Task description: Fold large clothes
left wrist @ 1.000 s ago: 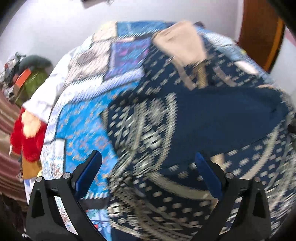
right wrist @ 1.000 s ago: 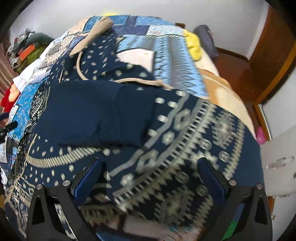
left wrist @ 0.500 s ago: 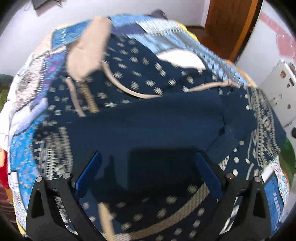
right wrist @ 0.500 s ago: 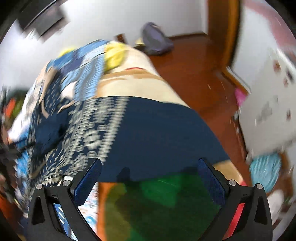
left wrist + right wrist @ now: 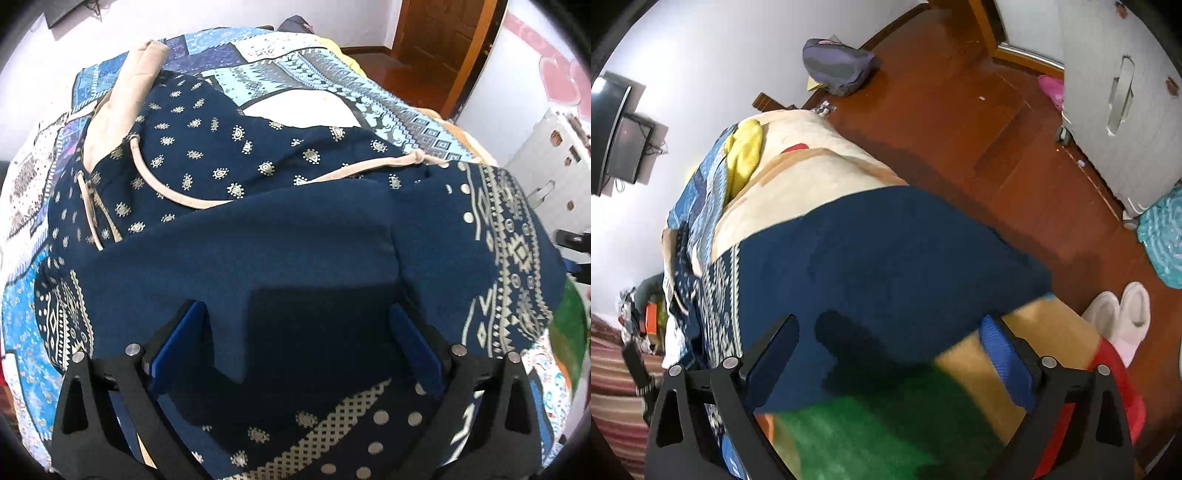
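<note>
floor (image 5: 960,122) open beside bed (image 5: 812,173); slippers (image 5: 1119,314), cabinet (image 5: 1115,92) obstruct

Both views swung rightward, floorward

Matt navy cloth garment (image 5: 280,243) with printed pale motifs; glossy wooden floor (image 5: 979,122); fleecy blanket (image 5: 812,173).
</note>
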`<state>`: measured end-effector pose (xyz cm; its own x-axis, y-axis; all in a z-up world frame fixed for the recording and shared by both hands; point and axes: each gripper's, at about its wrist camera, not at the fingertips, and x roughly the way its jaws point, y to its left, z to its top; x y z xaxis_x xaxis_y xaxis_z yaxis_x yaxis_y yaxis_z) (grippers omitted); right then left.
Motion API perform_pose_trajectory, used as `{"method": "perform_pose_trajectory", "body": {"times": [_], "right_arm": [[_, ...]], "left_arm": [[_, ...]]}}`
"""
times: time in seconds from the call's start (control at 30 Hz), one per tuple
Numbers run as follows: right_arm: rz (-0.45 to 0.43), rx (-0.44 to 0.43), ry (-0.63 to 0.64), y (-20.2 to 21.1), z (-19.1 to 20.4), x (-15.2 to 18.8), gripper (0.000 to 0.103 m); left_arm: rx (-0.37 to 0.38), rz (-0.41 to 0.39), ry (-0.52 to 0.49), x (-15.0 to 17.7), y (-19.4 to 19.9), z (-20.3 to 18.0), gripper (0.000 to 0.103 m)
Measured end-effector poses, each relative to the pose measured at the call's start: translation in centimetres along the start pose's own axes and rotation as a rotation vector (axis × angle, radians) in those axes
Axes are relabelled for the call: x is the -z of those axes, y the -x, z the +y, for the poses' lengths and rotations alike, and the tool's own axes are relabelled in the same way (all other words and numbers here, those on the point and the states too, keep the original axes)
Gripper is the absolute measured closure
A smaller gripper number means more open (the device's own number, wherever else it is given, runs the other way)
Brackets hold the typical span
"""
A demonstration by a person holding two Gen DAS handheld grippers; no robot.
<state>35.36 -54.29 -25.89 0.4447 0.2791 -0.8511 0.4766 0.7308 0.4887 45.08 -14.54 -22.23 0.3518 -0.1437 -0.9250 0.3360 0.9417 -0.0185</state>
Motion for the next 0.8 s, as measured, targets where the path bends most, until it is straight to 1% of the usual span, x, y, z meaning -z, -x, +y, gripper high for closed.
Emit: {"method": "perform_pose_trajectory", "body": {"times": [0.03, 0.07, 0.1, 0.13, 0.2, 0.27, 0.33, 0.37, 0.53, 0.67, 0.7, 0.8], "right_arm": [[-0.001, 0.001, -0.012, -0.5, 0.0, -0.2, 0.015], [-0.004, 0.011, -0.027, -1.0, 0.0, -0.4, 0.026], [-0.007, 0.016, -0.036, -1.3, 0.0, -0.7, 0.031], [-0.018, 0.015, -0.042, -1.5, 0.1, -0.9, 0.043], [-0.044, 0.021, -0.029, -1.3, 0.8, -1.2, 0.077], [-0.065, 0.032, 0.004, -0.8, 1.8, -1.6, 0.088], [-0.107, 0.052, 0.070, 0.2, 3.7, -1.8, 0.092], [-0.120, 0.047, 0.098, 0.7, 4.5, -1.9, 0.094], [-0.223, -0.010, 0.239, 4.6, 11.0, -1.9, 0.095], [-0.287, -0.082, 0.358, 7.5, 18.1, -1.6, 0.095], [-0.297, -0.100, 0.381, 7.9, 19.6, -1.5, 0.096], [-0.304, -0.178, 0.454, 8.4, 25.2, -0.3, 0.096]], "left_arm": [[0.013, 0.000, 0.012, 0.1, 0.2, 0.3, 0.002], [0.030, -0.003, 0.028, 0.3, 0.5, 0.6, 0.002], [0.039, -0.006, 0.036, 0.3, 1.0, 1.2, 0.002], [0.043, -0.011, 0.042, 0.5, 1.3, 1.5, 0.002], [0.034, -0.024, 0.048, 0.8, 2.1, 2.0, 0.002], [0.021, -0.041, 0.050, 1.3, 3.2, 2.5, 0.002], [0.016, -0.068, 0.062, 1.6, 4.5, 3.1, 0.002], [0.016, -0.079, 0.067, 1.8, 5.0, 3.5, 0.002], [0.000, -0.156, 0.095, 3.0, 8.6, 5.5, 0.002], [-0.027, -0.210, 0.105, 4.2, 11.3, 7.3, 0.002], [-0.032, -0.217, 0.107, 3.9, 11.2, 7.5, 0.002], [-0.053, -0.244, 0.113, 5.0, 12.5, 8.9, 0.002]]}}
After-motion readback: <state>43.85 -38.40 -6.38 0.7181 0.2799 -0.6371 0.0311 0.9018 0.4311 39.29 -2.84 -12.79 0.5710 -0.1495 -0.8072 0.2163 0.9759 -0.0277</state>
